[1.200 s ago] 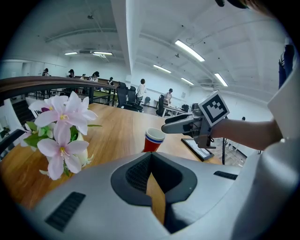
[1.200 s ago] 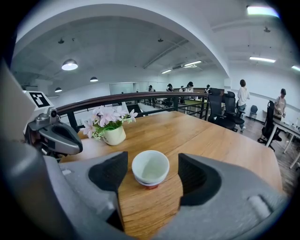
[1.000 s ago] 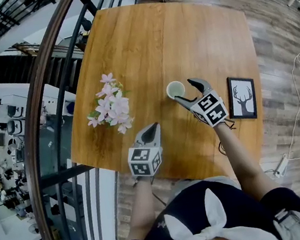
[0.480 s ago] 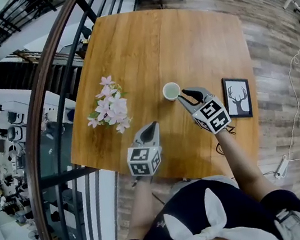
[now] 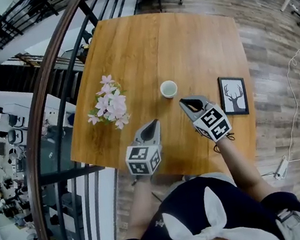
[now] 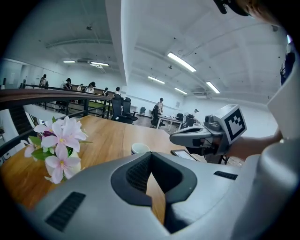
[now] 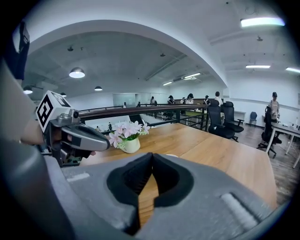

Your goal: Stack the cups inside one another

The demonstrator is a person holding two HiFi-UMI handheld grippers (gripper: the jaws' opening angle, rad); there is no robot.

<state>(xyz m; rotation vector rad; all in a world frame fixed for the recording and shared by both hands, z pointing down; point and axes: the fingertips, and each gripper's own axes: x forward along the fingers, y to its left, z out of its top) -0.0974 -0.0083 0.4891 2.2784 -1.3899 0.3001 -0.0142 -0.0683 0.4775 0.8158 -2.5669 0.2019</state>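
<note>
Now left tongs (image 5: 153, 123) & right tongs (image 5: 184, 103) both closed, empty, above counter (image 5: 182, 42). Cup (image 5: 169, 89) upright mid-counter, near right tongs' tip, not touching; flowers (image 5: 110, 104) to its left.

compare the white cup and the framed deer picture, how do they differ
The cup is round and white; the framed picture is rectangular with a black frame. The cup stands upright, mouth up; the framed picture lies flat. The cup sits near the middle of the wooden table, the framed picture by its right edge in the head view. Both rest on it.
</note>
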